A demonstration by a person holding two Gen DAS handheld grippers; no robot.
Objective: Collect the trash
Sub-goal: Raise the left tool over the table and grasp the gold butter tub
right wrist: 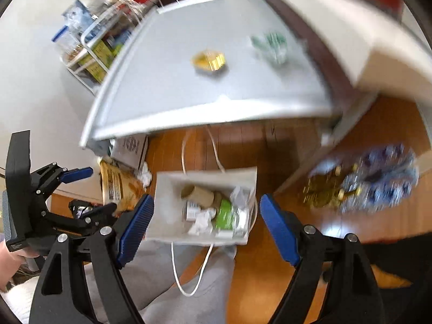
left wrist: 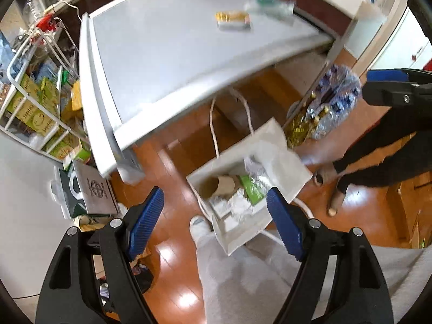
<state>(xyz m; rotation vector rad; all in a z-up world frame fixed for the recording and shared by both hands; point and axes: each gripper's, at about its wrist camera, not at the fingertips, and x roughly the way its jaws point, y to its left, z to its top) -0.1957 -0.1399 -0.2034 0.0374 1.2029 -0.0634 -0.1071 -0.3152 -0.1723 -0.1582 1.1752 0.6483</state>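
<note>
While both grippers hang tilted steeply down over a wooden floor [right wrist: 270, 283], a white paper bag [right wrist: 162, 202] stands open beneath them, its cord handles loose. The left gripper [left wrist: 216, 221] has its blue pads spread wide, nothing between them but the view of the bag [left wrist: 280, 159] and a grey-clad leg [left wrist: 229, 275] below. The right gripper [right wrist: 205, 224] is likewise wide apart and empty, framing the bag's mouth. Inside the bag lie a cardboard tube [right wrist: 199, 193], a green pack [right wrist: 225, 213] and crumpled white paper [right wrist: 201, 222]. In the right wrist view the left gripper [right wrist: 89, 186] shows at the left edge, held by a hand [right wrist: 9, 256], pads apart. More trash sits on the grey table [left wrist: 162, 54] above the bag: a yellow wrapper [left wrist: 233, 20] near the far side and a clear bottle with a green label [left wrist: 270, 5] just beyond it, both blurred. A pack of bottles [left wrist: 332, 100] rests on the floor beside a table leg, near another person's dark-trousered legs [left wrist: 378, 162]. A wire rack [left wrist: 35, 94] of green boxes stands left of the table.
</note>
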